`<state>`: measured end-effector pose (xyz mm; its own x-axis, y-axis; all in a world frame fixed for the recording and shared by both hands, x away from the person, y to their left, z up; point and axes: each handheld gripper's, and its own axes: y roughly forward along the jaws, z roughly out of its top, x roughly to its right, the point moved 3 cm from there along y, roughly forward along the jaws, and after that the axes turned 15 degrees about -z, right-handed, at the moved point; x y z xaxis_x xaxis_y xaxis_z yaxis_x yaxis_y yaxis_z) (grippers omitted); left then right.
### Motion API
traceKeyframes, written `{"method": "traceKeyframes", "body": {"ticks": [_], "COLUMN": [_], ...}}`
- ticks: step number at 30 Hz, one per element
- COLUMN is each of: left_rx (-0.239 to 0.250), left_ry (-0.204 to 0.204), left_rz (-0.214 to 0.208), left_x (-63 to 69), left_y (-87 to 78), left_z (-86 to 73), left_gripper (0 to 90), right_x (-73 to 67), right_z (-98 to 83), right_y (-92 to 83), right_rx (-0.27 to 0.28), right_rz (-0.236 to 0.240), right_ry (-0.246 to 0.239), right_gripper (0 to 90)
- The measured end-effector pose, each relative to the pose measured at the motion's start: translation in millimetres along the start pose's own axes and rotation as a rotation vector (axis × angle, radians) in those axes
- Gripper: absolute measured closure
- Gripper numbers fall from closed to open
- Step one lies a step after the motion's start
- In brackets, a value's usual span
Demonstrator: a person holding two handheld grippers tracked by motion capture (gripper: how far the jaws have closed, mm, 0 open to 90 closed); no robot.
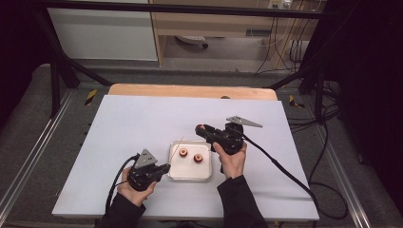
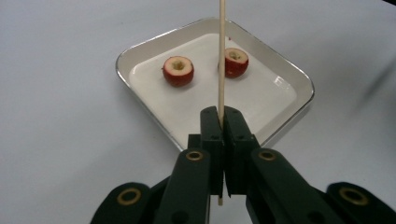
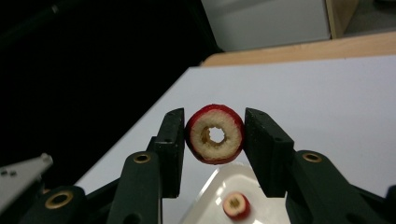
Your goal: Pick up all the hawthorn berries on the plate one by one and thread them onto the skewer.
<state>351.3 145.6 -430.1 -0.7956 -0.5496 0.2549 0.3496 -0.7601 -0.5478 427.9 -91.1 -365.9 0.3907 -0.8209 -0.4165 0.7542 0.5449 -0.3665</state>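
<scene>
Between the right gripper's (image 3: 215, 136) two black jaws, in the right gripper view, sits a cored red fruit ring (image 3: 215, 134), clamped at its 3 and 9 o'clock sides so that its bored hole faces straight back at the camera, its axis running along the line of sight. At 6 o'clock below it lies a white tray (image 3: 205, 205) with one more cored fruit piece (image 3: 235, 204). From the left gripper view, a thin wooden skewer (image 2: 221, 60) rises toward 12 o'clock out of the left gripper (image 2: 221, 116), whose jaws are pressed together on it near its lower end; a short stub shows beneath the pads. That view lays the tray open, with two fruit pieces, one at 10 o'clock of the skewer and one just at its 1 o'clock, holes upward. On the high view the held ring is a small red spot at the right gripper's tip, at 1 o'clock of the tray, and the left gripper sits at the tray's 8 o'clock on a white table (image 1: 142, 118).
</scene>
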Motion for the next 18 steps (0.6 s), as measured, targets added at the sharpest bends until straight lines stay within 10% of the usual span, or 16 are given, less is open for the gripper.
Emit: {"method": "traceKeyframes", "body": {"ticks": [18], "left_rx": [0.088], "left_ry": [-0.077], "left_rz": [-0.038], "left_x": [31.5], "left_y": [18.1], "left_z": [26.4], "left_gripper": [88.2], "right_x": [-6.3], "right_z": [-9.3], "right_y": [-0.8], "right_rx": [0.247], "right_rz": [0.056], "right_ry": [0.167], "right_gripper": [60.0]}}
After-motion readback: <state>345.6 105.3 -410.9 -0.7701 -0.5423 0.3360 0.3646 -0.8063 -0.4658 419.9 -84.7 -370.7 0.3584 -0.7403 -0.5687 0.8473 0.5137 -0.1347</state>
